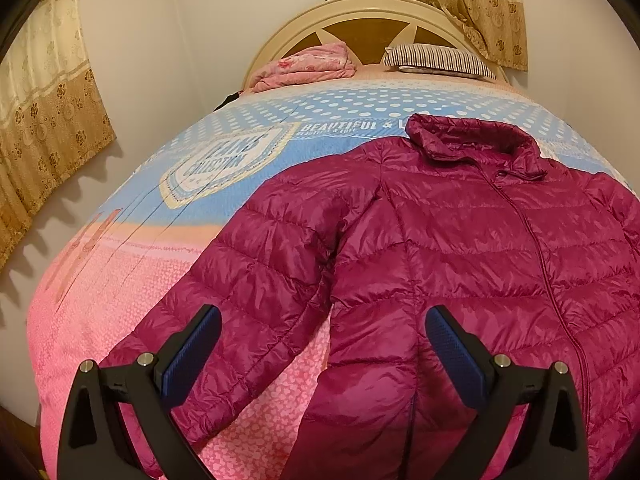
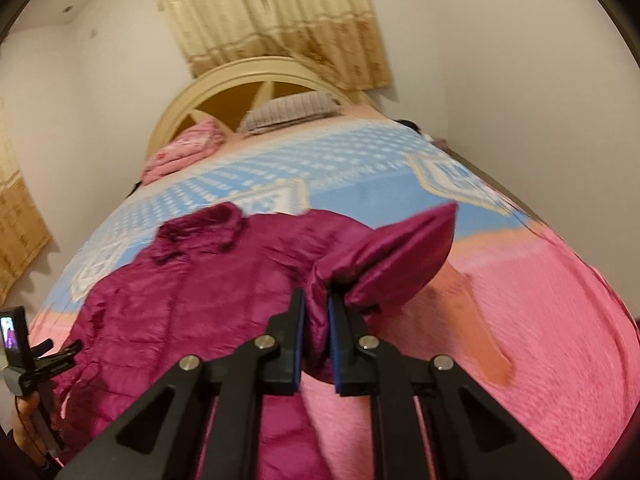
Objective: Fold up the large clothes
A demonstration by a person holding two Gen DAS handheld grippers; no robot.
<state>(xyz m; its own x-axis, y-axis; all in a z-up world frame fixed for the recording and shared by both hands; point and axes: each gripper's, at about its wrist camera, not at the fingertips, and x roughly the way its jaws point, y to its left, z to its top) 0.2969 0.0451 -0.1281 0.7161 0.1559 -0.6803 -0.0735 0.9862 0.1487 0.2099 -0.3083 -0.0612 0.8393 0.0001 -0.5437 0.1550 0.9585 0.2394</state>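
A magenta quilted puffer jacket (image 1: 460, 248) lies front up on the bed, collar toward the headboard, its left sleeve (image 1: 248, 280) spread out to the side. My left gripper (image 1: 322, 332) is open and empty, hovering above the jacket's lower left side. In the right wrist view the jacket (image 2: 192, 292) lies to the left, and my right gripper (image 2: 316, 320) is shut on the jacket's right sleeve (image 2: 384, 256), holding its cuff end lifted off the bed. The left gripper also shows in the right wrist view at the far left edge (image 2: 40, 356).
The bed has a pink and blue printed bedspread (image 1: 132, 264). A folded pink blanket (image 1: 308, 65) and a striped pillow (image 1: 440, 60) lie by the cream headboard (image 1: 360, 12). Beige curtains (image 1: 48, 112) hang on the white walls. The bed's left edge drops off near the wall.
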